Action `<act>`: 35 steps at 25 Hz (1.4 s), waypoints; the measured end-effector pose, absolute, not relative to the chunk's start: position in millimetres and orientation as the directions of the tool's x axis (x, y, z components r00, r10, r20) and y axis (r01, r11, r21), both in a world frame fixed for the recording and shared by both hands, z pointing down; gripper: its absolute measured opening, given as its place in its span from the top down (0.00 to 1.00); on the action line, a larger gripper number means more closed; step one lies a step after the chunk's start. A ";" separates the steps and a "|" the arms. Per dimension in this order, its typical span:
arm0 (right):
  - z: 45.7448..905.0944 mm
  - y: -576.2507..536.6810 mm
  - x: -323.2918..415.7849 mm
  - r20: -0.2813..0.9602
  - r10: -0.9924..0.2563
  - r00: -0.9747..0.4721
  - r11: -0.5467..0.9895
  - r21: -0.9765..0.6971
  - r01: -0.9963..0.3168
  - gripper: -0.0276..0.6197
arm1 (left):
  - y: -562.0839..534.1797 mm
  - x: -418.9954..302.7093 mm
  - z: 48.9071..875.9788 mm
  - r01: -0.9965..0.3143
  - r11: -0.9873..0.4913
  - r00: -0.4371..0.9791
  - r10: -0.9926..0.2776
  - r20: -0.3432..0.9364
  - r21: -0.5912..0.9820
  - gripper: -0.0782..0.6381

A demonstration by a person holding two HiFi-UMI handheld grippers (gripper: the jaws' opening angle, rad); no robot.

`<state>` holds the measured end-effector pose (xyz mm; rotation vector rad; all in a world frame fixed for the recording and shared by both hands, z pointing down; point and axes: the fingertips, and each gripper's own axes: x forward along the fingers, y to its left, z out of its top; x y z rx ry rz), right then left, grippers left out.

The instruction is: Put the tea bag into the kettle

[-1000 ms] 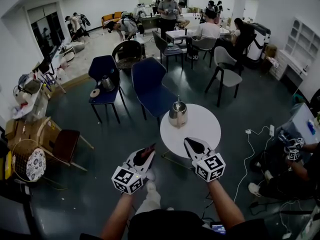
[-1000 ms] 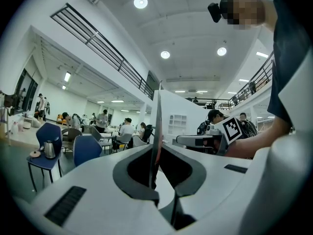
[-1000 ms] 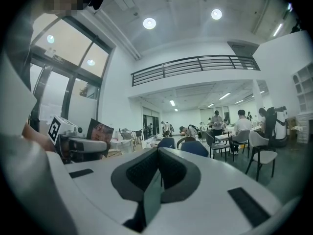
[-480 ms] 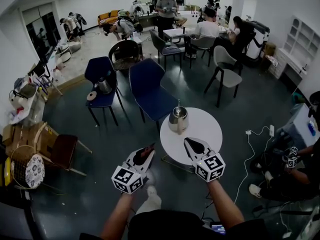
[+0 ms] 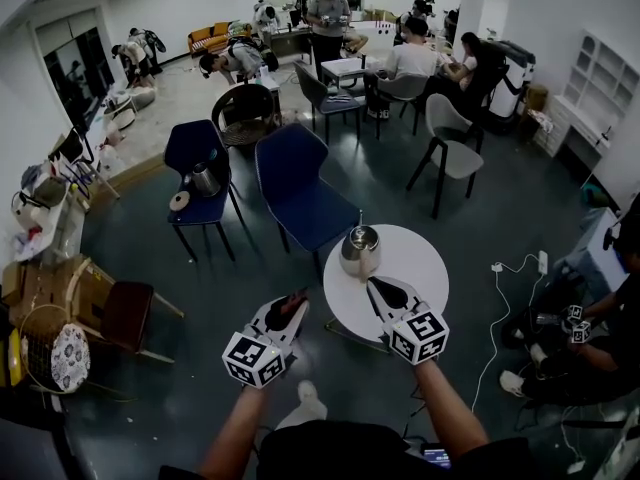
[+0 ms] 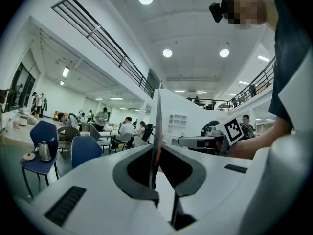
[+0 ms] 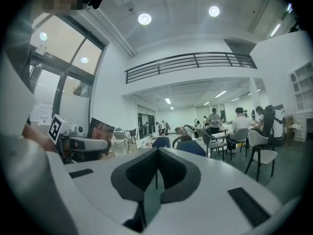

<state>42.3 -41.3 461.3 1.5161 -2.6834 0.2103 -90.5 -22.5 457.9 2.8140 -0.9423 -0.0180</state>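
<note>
Both forearms (image 5: 447,408) stretch forward, tongs roughly level. The left tongs (image 5: 293,306) pinch the tea bag (image 7: 101,130) (a flat packet); the right tongs (image 5: 377,285) are closed, empty. The kettle (image 5: 360,251) stands on the bench (image 5: 420,258), just beyond the right tongs.

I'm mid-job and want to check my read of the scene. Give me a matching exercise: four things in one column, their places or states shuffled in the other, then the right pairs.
Things:
1. left tongs
2. right tongs
3. kettle nearest the tongs
4. second kettle

Places or states:
A. on the seat of a blue chair
B. shut, nothing between them
C. on the round white table
D. shut on a flat tea bag packet

Pairs: 1-D, 2-B, 3-C, 4-A
</note>
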 end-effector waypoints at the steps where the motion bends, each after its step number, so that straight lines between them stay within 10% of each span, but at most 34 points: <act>1: 461.4 -46.5 40.5 0.114 -0.849 -0.516 0.507 -0.095 -0.856 0.93 | -27.7 -92.1 458.0 -0.594 -0.787 0.802 -0.596 0.045 0.169 0.84; 35: 479.3 -186.9 -13.2 0.156 -0.871 -0.466 0.453 -0.115 -0.884 0.93 | -175.8 -139.5 480.2 -0.541 -0.823 0.841 -0.532 0.098 0.174 0.84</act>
